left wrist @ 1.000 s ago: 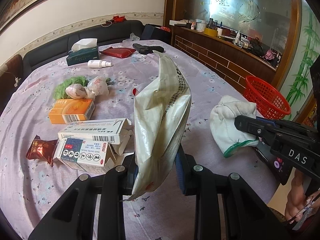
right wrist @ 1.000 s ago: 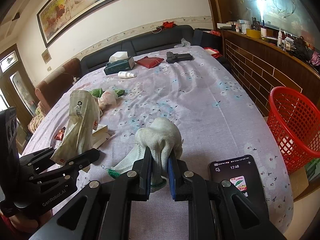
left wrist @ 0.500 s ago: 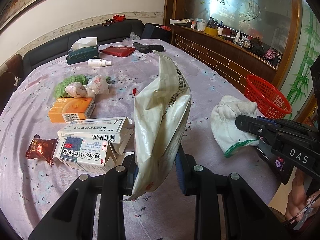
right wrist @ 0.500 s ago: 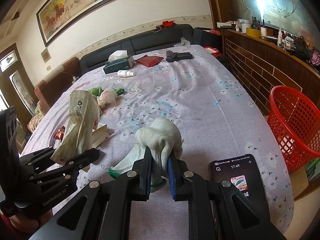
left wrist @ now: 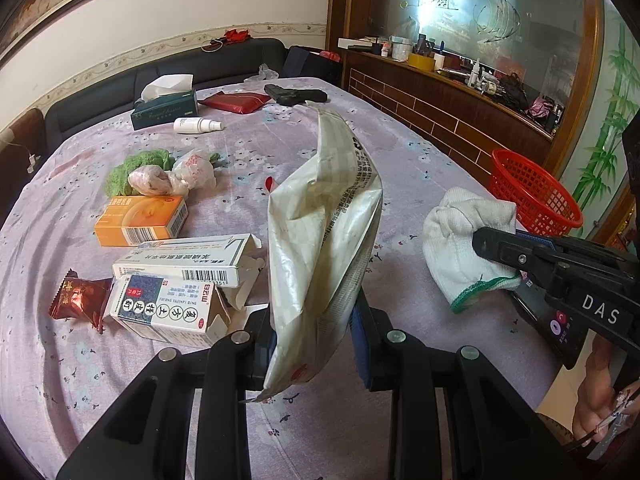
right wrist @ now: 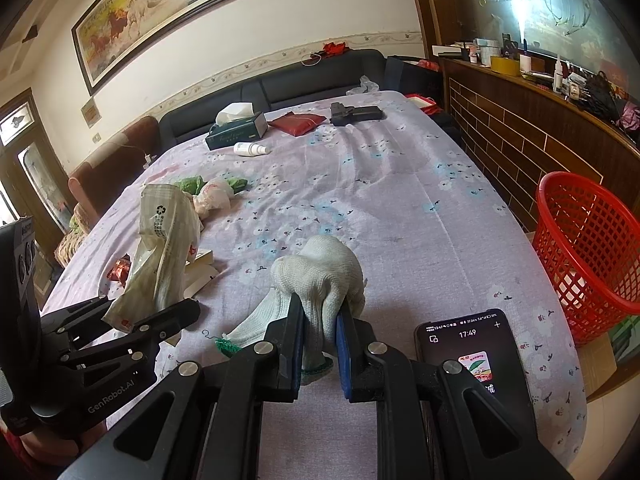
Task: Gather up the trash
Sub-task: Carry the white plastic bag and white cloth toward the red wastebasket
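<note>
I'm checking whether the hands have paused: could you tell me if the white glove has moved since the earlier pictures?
No. The white glove sits in the same place relative to the phone and the red basket, gripped in the right tongs.

Both grippers were chunky black plastic rigs with silver screws and blue pads, left gripper (left wrist: 312,340) stamped "GenRobot.AI", right gripper (right wrist: 319,350) marked "DAS" in white.

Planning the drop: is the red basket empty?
Cannot tell. Red basket shows something pale through its mesh in the right wrist view; the inside isn't clearly visible.
</note>
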### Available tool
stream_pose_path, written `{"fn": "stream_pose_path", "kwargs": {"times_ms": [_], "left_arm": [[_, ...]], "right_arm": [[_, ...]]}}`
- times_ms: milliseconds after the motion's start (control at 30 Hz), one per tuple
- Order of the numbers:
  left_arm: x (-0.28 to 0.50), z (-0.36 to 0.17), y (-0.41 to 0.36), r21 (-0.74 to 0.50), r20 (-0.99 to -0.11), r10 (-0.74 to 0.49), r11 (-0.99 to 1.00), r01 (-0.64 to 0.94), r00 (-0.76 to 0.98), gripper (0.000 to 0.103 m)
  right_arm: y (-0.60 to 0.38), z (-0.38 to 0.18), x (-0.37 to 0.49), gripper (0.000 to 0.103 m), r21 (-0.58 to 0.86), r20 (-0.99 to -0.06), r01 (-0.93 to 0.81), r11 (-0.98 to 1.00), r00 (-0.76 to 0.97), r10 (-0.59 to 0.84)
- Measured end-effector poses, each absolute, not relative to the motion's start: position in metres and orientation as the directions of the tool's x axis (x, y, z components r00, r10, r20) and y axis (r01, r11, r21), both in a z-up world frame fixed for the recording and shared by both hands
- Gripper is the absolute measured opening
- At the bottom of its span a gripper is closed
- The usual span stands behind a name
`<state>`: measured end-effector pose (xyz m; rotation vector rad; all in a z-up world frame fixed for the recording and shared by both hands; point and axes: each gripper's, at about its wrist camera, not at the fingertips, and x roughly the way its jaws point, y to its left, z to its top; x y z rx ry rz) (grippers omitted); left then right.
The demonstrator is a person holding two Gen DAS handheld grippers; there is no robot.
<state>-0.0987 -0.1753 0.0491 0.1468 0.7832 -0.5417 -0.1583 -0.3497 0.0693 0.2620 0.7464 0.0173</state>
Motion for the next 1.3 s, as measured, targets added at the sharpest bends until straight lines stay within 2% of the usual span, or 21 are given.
{"fn": "stream_pose_path", "kwargs": {"times_ms": [967, 1300], "left_arm": [[-0.093, 0.051, -0.191, -0.050, -0.715, -0.406, 0.842, 0.538, 0.569, 0.028], [-0.091, 0.066, -0.211, -0.080, -0.708, -0.460, 0.806, 0.587, 0.536, 0.028]], "right_arm": [[-0.360, 0.073, -0.159, 0.015, 0.253, -0.665, 0.096, 0.963, 0.740, 0.100], [-0.388, 0.089, -0.172, 0.015, 0.283, -0.628, 0.142, 0.949, 0.775, 0.071]]}}
